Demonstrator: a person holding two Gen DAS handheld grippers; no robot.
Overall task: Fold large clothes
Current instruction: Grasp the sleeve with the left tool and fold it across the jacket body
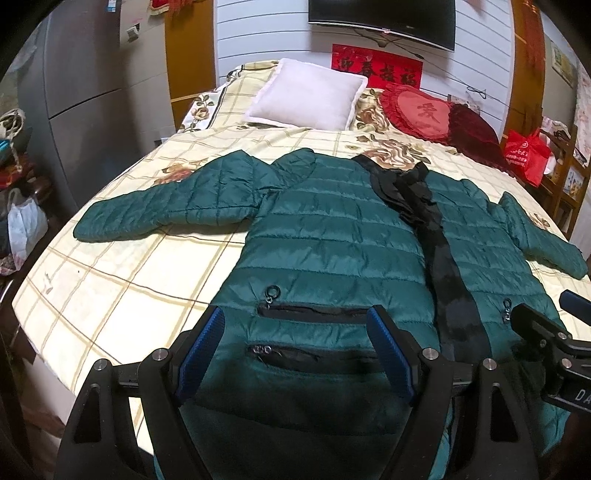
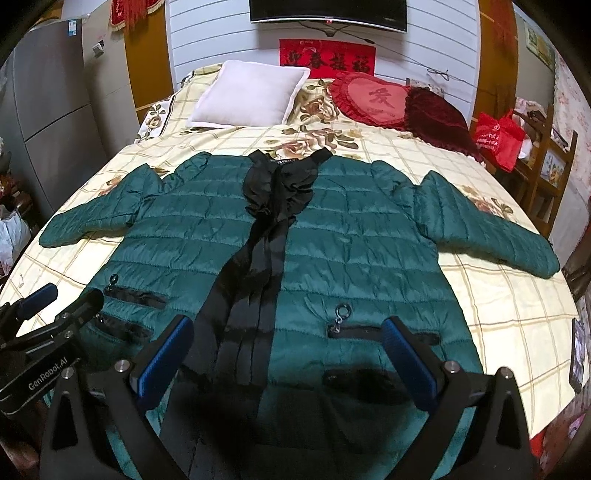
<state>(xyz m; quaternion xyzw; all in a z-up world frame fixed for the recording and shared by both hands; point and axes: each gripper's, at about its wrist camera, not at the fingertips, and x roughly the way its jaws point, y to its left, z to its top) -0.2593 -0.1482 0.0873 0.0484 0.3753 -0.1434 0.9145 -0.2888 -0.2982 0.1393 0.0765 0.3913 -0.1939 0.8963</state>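
Jacket: a dark green quilted puffer jacket [image 2: 229,236] lies flat, front up, across the bed, collar toward the pillows, hem at the near edge.
Front opening: the two front panels lie apart down the middle, showing a strip of black lining [image 2: 258,266] from collar to hem.
Sleeves: both spread sideways, one toward each side of the bed.
Pockets: black zip pockets on each front panel near the hem, with metal ring pulls [image 1: 272,293].
Left tongs [image 1: 295,350]: spread wide, blue-padded fingers [image 1: 201,350] above the hem over the pocket zips; nothing pinched.
Right tongs [image 2: 291,358]: spread wide, above the hem on either side of the black lining and one pocket; nothing pinched.
Bed: a cream bedsheet with a brown grid and rose print [image 1: 110,280] under the jacket.
Pillows: a square pale grey pillow [image 1: 306,98], a red heart-shaped frilled cushion [image 1: 419,112] and a dark red frilled cushion [image 1: 472,131] just beside it, at the head.
Wall: a curved black television [image 2: 328,11] above a red banner with gold characters [image 2: 327,59].
Side: a red shopping bag [image 2: 498,138] beside the bed.
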